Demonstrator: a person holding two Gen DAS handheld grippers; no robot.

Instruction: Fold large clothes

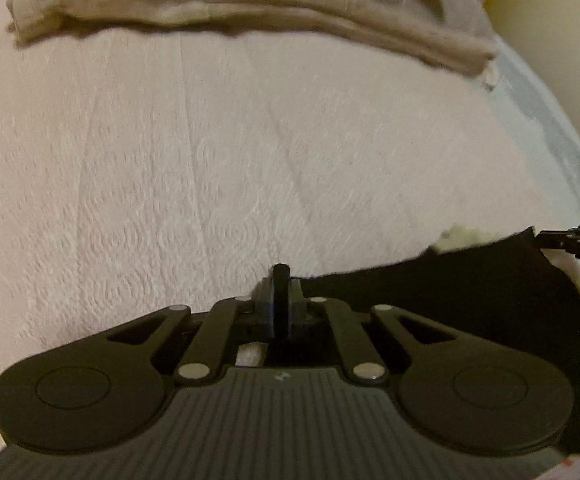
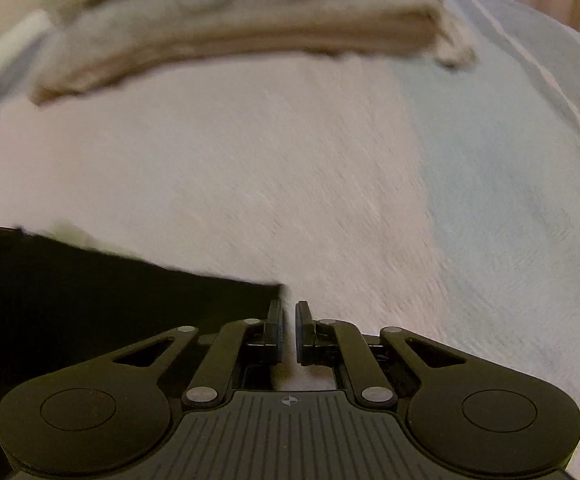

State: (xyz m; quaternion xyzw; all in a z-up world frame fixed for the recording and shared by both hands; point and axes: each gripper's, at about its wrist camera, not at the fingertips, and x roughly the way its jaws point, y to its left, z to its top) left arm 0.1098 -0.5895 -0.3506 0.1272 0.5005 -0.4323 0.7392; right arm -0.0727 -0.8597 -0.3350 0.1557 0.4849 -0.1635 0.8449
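- Room ahead of both tools is wide: bare bedspread (image 1: pixel 217 168) stretches from our fingertips to the folded beige cloth (image 1: pixel 249 4) lying across the far side
- The bedspread's right edge curves off beside a cream wall (image 1: pixel 562 48) in the left view; in the right view a pale blue striped sheet (image 2: pixel 510 152) takes over to the right
- The black garment (image 1: pixel 470 292) hangs stretched between our two tools, its top edge taut from one to the other, with a pale lining patch (image 1: pixel 462 236) showing near its far corner
- Our left gripper (image 1: pixel 281 300) has its jaws pressed together on the black garment, dark cloth pinched up between the pads
- Our right gripper (image 2: pixel 288 330) shows a thin slit between its pads; the garment's corner (image 2: pixel 265 286) sits just at its left fingertip, and we cannot tell whether any cloth is caught
- The surface is a pinkish-white quilted bedspread with a raised pattern
- White lettering on the right tool's arm, seen from the left camera, is too small to read
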